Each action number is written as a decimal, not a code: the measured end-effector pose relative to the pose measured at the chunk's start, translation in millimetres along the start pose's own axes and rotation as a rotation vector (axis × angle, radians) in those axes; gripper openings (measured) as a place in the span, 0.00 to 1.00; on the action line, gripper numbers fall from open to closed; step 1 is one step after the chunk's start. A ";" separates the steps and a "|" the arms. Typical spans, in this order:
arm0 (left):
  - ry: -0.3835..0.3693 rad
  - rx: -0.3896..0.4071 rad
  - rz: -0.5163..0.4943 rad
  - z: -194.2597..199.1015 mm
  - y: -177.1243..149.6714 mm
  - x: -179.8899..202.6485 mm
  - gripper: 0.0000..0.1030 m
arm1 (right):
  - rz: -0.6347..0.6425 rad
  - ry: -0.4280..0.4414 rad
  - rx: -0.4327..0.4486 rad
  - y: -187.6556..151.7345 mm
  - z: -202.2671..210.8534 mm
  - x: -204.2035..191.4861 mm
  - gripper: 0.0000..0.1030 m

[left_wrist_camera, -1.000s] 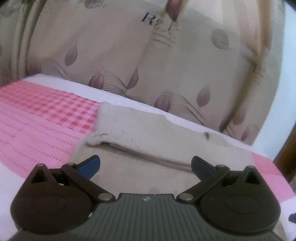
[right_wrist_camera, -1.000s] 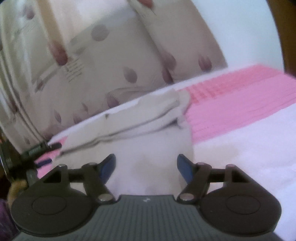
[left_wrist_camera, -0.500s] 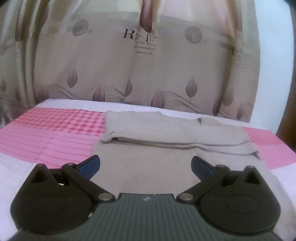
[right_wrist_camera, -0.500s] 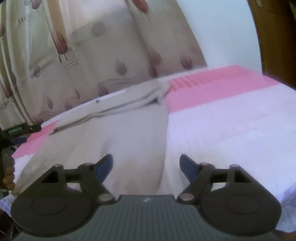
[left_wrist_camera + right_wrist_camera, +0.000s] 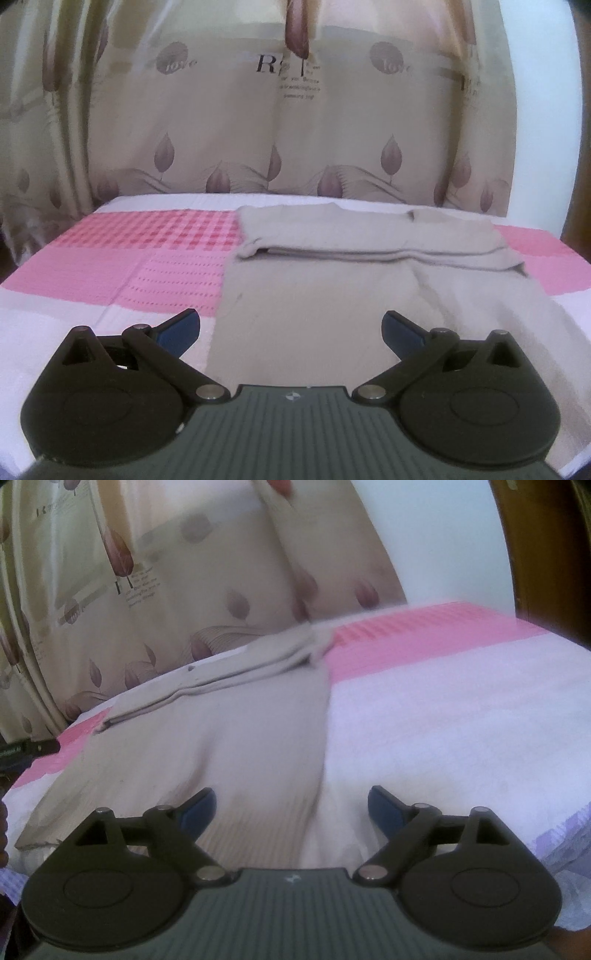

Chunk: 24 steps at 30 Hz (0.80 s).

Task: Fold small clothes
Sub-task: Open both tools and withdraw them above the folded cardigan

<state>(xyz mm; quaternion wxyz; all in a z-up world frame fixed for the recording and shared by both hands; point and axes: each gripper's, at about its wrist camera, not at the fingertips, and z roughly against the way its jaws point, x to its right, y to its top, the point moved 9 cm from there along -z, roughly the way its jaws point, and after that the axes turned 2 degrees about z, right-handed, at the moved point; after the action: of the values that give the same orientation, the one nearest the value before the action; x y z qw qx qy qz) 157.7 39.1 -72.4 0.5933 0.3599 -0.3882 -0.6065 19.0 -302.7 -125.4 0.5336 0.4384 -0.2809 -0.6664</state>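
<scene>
A beige knitted garment (image 5: 332,288) lies flat on the bed, its far part folded over into a band across the top. My left gripper (image 5: 290,326) hovers open over the garment's near left part, nothing between its blue pads. In the right wrist view the same garment (image 5: 221,738) stretches from the near left to the far middle. My right gripper (image 5: 291,806) stands over the garment's near right edge, its jaws opening wide, and only flat cloth shows below the gap.
The bed carries a pink checked and white cover (image 5: 129,258), pink and white also at the right (image 5: 443,701). A beige curtain with leaf prints (image 5: 295,129) hangs behind the bed. Dark wooden furniture (image 5: 546,554) stands at the far right.
Both grippers have drawn back toward the near edge of the garment, so more of it shows. The left view has levelled out. The right gripper's jaws stand wider than before.
</scene>
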 end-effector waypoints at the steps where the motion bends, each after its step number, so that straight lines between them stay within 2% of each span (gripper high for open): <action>1: 0.003 -0.003 -0.003 0.9 -1.8 -2.1 1.00 | -0.002 0.002 0.000 -0.4 0.8 0.1 0.87; 4: -0.006 -0.025 -0.014 4.3 -9.1 -10.1 1.00 | -0.002 0.018 -0.003 -1.4 2.2 -0.8 0.89; 9: -0.148 -0.097 0.032 11.6 -24.4 -23.9 1.00 | 0.020 0.043 -0.009 -5.0 5.4 -2.5 0.91; 11: -0.211 -0.127 0.071 13.4 -31.4 -28.5 0.95 | 0.020 0.047 -0.020 -6.0 7.2 -2.2 0.91; 17: -0.311 -0.200 0.160 17.9 -50.9 -39.0 0.87 | -0.033 0.074 -0.066 -3.7 12.7 1.2 0.91; 20: -0.354 -0.201 0.205 22.2 -55.4 -46.8 0.84 | -0.045 0.116 -0.070 -6.1 16.3 -0.8 0.91; 23: -0.401 -0.213 0.256 26.8 -57.6 -53.4 0.71 | -0.040 0.140 -0.061 -8.1 16.9 -2.2 0.91; 24: -0.409 -0.225 0.277 26.2 -58.1 -55.4 0.59 | -0.032 0.138 -0.056 -8.5 16.4 -2.0 0.85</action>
<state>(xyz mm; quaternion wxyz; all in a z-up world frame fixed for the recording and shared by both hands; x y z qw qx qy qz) 110.6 95.3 -114.3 0.6160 0.1054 -0.4757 -0.6190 0.7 -300.0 -124.5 0.5531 0.4727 -0.2174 -0.6506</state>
